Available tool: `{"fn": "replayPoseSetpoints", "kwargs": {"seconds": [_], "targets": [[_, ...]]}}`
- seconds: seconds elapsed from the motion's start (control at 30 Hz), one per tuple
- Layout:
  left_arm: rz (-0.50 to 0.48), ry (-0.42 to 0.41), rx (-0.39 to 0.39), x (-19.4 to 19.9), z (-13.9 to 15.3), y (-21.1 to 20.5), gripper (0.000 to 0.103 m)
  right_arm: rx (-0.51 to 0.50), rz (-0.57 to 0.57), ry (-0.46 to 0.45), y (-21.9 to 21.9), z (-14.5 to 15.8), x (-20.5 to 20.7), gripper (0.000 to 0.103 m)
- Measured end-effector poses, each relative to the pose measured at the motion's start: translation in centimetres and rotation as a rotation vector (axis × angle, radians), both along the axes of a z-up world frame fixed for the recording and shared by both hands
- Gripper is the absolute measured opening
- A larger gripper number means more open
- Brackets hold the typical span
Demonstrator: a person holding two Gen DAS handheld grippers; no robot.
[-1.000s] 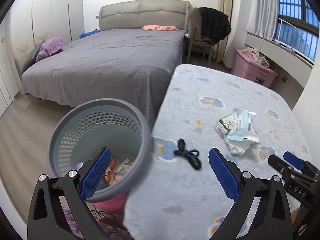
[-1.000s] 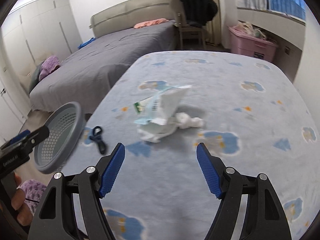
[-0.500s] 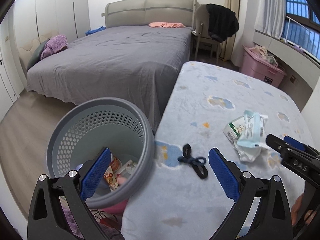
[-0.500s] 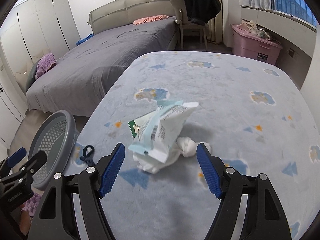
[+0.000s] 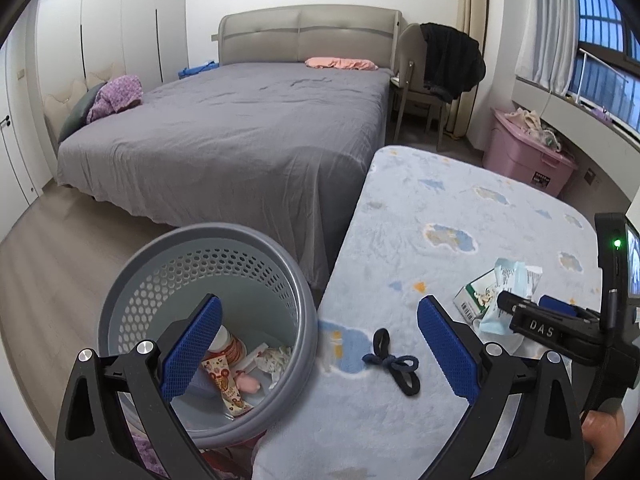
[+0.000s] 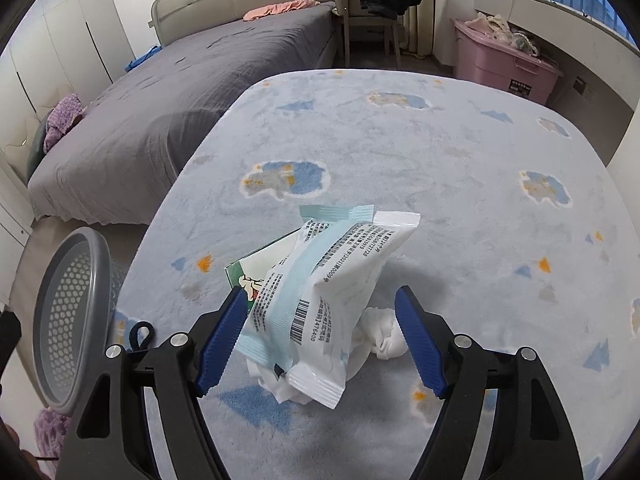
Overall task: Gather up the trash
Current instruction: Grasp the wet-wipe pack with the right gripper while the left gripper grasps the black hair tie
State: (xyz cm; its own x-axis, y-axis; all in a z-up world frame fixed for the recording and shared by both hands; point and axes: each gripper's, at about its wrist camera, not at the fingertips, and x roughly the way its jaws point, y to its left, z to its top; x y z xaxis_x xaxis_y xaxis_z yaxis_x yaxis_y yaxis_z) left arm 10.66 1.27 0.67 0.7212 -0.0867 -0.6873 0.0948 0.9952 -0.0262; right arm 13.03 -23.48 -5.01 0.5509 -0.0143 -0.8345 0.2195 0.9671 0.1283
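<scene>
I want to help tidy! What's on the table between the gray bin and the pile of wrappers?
A dark hair tie between bin and wrappers, in the left wrist view.

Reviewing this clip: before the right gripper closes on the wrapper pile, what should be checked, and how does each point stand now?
1. Right gripper wide enough for the wrapper: ok; jaws opening, wrapper between them, pads not pressing.
2. Wrapper centred between the pads: not ok; it sits toward the left pad.
3. Crumpled tissue inside the grasp too: cannot tell; it lies partly under the wrapper.
4. Bin ready to receive: ok; mouth open, room above the trash inside.
5. Left gripper empty: ok; open, nothing between its pads.
6. Hair tie clear of the grasp: ok; it lies apart, nearer the bin.
</scene>
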Motion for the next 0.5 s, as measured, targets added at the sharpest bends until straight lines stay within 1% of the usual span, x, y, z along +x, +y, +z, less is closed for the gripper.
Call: {"fn": "replayPoseSetpoints", "kwargs": {"seconds": [0.17,0.2,0.23,0.37,0.4,0.43,0.5], "targets": [[-0.001,0.035,0.005,0.0,-1.3,-0.1,0.096,-0.001,0.005,-0.001,-0.1,-0.4,0.2,0.072],[-0.003,0.041,0.006,0.0,-1.5,-0.1,0.096,0.003,0.01,-0.004,0.0,-0.4,0.1,0.067],[-0.005,0.049,0.007,0.0,-1.7,-0.1,0.096,0.009,0.016,-0.005,0.0,-0.4,0.1,0.058],[-0.012,0.073,0.007,-0.1,-2.5,-0.3,0.096,0.025,0.038,-0.022,0.2,-0.1,-0.4,0.057],[-0.015,0.079,0.008,-0.2,-2.7,-0.4,0.096,0.032,0.043,-0.03,0.2,0.1,-0.8,0.046],[-0.019,0.084,0.007,-0.2,-2.9,-0.5,0.096,0.035,0.047,-0.032,0.2,0.2,-1.0,0.043],[-0.026,0.09,0.008,-0.3,-3.2,-0.7,0.096,0.045,0.05,-0.045,0.1,0.6,-1.8,0.043]]}}
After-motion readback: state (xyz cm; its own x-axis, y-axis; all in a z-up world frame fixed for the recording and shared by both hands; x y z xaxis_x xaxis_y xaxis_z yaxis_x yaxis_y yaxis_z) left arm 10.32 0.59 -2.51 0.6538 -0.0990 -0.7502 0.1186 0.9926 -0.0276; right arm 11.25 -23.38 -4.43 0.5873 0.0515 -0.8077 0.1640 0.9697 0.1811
